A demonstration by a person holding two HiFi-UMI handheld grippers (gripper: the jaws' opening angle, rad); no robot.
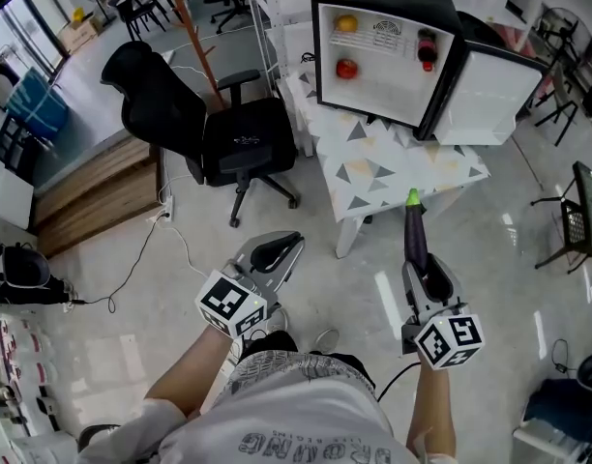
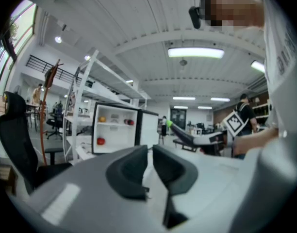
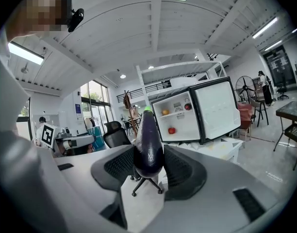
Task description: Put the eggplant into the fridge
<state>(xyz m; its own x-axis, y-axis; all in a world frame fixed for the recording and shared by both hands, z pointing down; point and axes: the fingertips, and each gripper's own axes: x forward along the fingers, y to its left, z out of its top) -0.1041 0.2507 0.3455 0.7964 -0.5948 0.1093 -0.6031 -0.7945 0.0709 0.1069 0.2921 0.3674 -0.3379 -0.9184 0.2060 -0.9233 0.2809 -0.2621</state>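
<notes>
Open workshop floor, pale and glossy, with one small black fridge (image 1: 383, 51) standing on one low bench (image 1: 402, 167) patterned in triangles; its door (image 1: 489, 85) is swung wide to the right. One black office chair (image 1: 209, 124) sits just left of the bench. Inside the fridge I count three things: one yellow-orange fruit (image 1: 346, 23) on the upper shelf, one red fruit (image 1: 346, 68) below it, and one red item (image 1: 427, 51) at the right side that I can't identify. Two tools in play. Right hand-held gripper (image 3: 148, 164) is clamped on the single eggplant (image 3: 147, 144), pads pressing its thick rounded end, green tip pointing ahead at the open fridge. From the head view the eggplant (image 1: 415, 240) hangs over the floor, near the bench's front edge but well short of the fridge. Left hand-held gripper (image 2: 149, 166) has its jaws drawn nearly together, only a slit between them, nothing in it; it rides beside the right one, carrying nothing. Handling judgement: skin is smooth and shiny, so likely slippery; body looks firm but would bruise under a hard squeeze; weight probably modest. Long shape sticking out past the pads could let it pivot, so the present hold on the fat end seems the right place. Lower shelf beside the red fruit looks roomiest.
</notes>
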